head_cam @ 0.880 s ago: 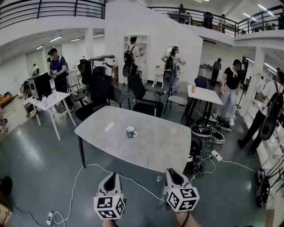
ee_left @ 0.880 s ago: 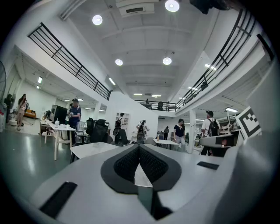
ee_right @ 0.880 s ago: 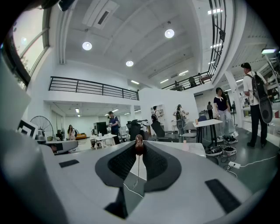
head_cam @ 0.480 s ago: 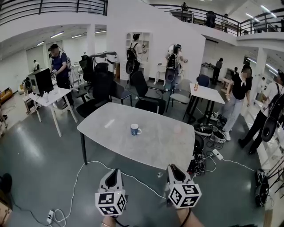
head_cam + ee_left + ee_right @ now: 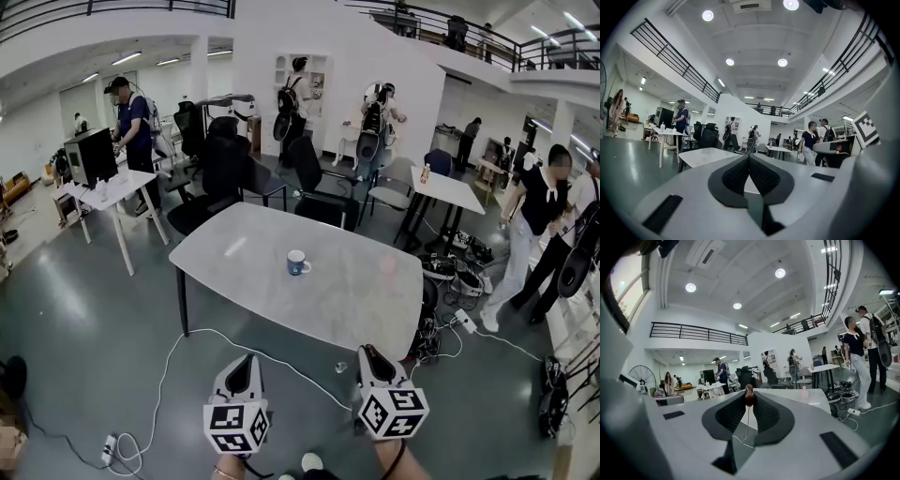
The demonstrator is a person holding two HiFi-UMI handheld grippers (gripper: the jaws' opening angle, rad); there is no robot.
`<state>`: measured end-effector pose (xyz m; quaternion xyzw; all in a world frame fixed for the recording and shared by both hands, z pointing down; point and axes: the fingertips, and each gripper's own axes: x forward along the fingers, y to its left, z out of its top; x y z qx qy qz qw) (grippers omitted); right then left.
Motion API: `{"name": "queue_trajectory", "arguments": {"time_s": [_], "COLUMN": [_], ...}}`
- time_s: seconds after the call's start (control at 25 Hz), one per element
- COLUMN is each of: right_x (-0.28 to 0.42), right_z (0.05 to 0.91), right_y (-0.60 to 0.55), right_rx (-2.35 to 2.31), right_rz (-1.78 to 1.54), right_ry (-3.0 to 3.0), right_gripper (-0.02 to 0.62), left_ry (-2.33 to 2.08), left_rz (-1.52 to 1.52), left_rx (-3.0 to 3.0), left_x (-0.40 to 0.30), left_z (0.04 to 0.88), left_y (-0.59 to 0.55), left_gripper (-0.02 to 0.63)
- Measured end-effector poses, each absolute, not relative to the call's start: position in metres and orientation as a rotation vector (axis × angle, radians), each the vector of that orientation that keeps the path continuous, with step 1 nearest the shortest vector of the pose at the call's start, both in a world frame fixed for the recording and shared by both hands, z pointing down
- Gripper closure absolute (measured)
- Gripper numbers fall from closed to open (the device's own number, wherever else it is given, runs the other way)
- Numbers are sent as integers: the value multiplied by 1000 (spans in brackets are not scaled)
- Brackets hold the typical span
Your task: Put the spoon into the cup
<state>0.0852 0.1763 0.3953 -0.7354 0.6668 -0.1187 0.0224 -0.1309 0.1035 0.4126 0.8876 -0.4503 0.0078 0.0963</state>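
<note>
A blue cup [image 5: 297, 262] with a white inside stands upright near the middle of the grey table [image 5: 234, 248], far ahead of both grippers. My left gripper [image 5: 246, 360] hangs over the floor short of the table, and its jaws meet with nothing between them [image 5: 749, 157]. Level with it on the right, my right gripper [image 5: 367, 352] is shut on a small spoon [image 5: 749, 397]. The spoon's brown bowl sticks up at the jaw tips and its thin handle runs down between the pads. Neither gripper view shows the cup.
Black office chairs [image 5: 319, 202] stand along the table's far side. A white cable [image 5: 202, 335] trails over the floor in front of the table, and a power strip with cords [image 5: 466, 323] lies at the right. Several people stand around, one close at the right [image 5: 534, 220].
The table and cup have slid slightly lower and to the right in the head view. The person in black at the right has walked rightward. Both grippers keep their pose.
</note>
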Motion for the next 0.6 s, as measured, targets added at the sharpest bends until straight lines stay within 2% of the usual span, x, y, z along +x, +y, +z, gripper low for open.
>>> {"name": "queue_trajectory", "arguments": {"time_s": [0.6], "right_x": [104], "right_z": [395], "right_y": [99], "right_rx": [-2255], "right_rz": [-346], "right_ry": [2082], "right_gripper": [526], "left_ry": [-1378], "left_rz": [21], "left_rx": [2603], "left_x": [-117], "left_z": [420], "left_y": [31], "left_gripper": [588]}}
